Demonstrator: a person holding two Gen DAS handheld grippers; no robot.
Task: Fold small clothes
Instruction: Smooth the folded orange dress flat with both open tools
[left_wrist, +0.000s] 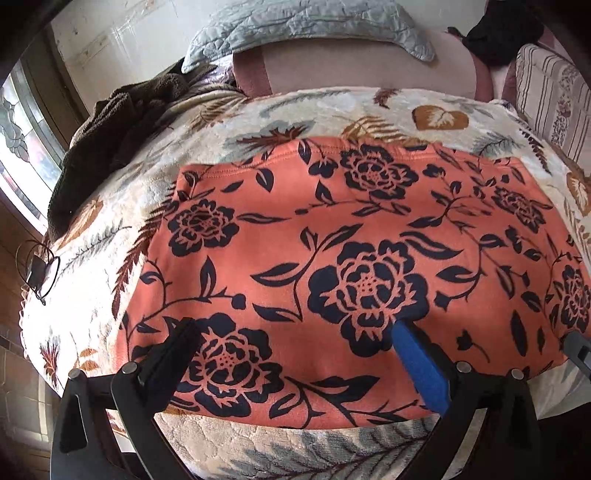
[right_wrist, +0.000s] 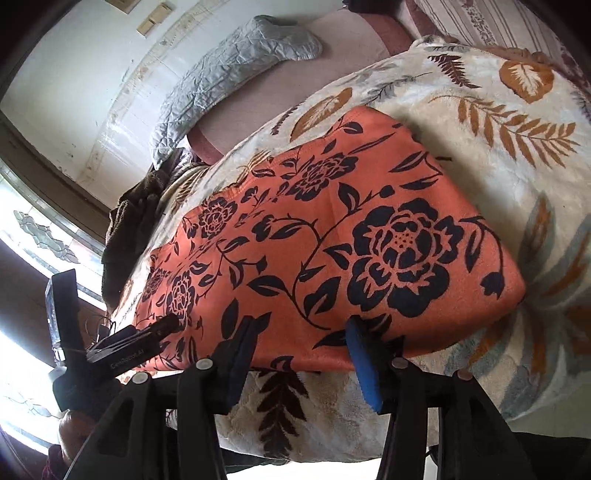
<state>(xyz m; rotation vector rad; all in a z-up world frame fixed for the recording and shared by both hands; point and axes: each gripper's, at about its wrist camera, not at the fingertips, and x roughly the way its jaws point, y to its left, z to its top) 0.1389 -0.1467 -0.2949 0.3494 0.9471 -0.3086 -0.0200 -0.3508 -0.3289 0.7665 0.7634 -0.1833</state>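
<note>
At the far left a dark brown towel (left_wrist: 110, 136) lies bunched at the edge of the leaf-print blanket (left_wrist: 122, 206). The left gripper (left_wrist: 295, 332) hovers over the near edge of the orange flowered garment (left_wrist: 332, 229), its fingers wide apart and holding nothing. The garment lies flat in the middle of the blanket. The right gripper (right_wrist: 301, 325) hangs over the garment's (right_wrist: 332, 229) near edge too, fingers apart, empty. Beyond lies a grey quilted pillow (right_wrist: 229, 70).
</note>
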